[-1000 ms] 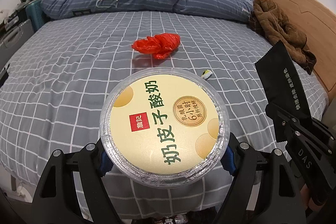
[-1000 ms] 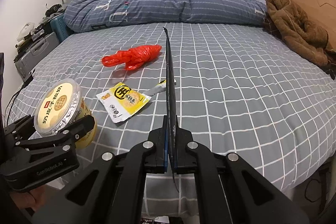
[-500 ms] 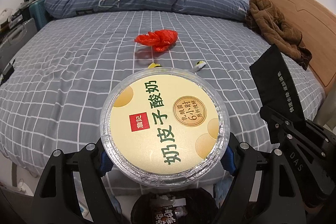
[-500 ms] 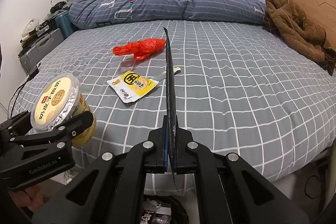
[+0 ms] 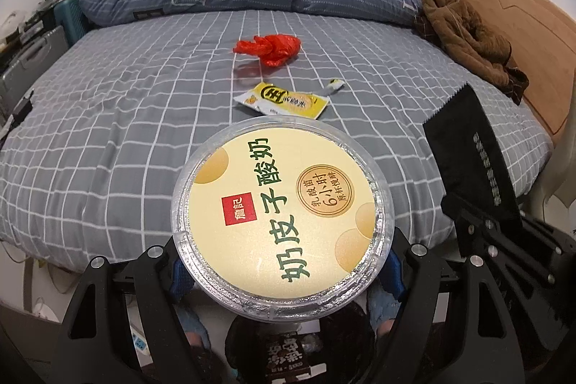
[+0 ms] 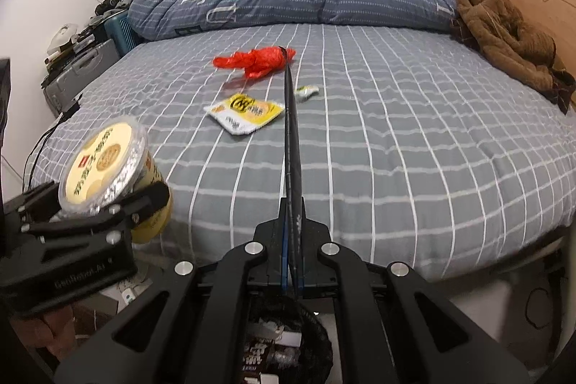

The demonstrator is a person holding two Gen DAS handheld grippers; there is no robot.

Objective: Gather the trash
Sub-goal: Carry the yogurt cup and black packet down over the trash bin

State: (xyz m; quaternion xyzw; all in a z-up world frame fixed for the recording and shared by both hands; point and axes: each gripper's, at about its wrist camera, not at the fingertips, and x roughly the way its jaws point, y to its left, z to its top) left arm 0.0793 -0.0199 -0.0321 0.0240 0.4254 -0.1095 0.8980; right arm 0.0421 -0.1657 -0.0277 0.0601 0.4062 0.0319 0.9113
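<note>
Both grippers have been drawn back off the bed [image 5: 108, 139] until the bin [image 6: 288, 344] shows below them. Left gripper [image 5: 284, 270] is clamped around the rigid, light tub [image 5: 280, 222]; right gripper [image 6: 292, 240] is pinched on a thin, floppy black packet [image 6: 289, 132].

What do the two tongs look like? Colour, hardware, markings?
Both tongs are matte black with angular linkage arms and silver round bolt heads. Left tongs have blue pads; right tongs show a blue pad edge. Pale lettering marks the left tongs' side.
</note>
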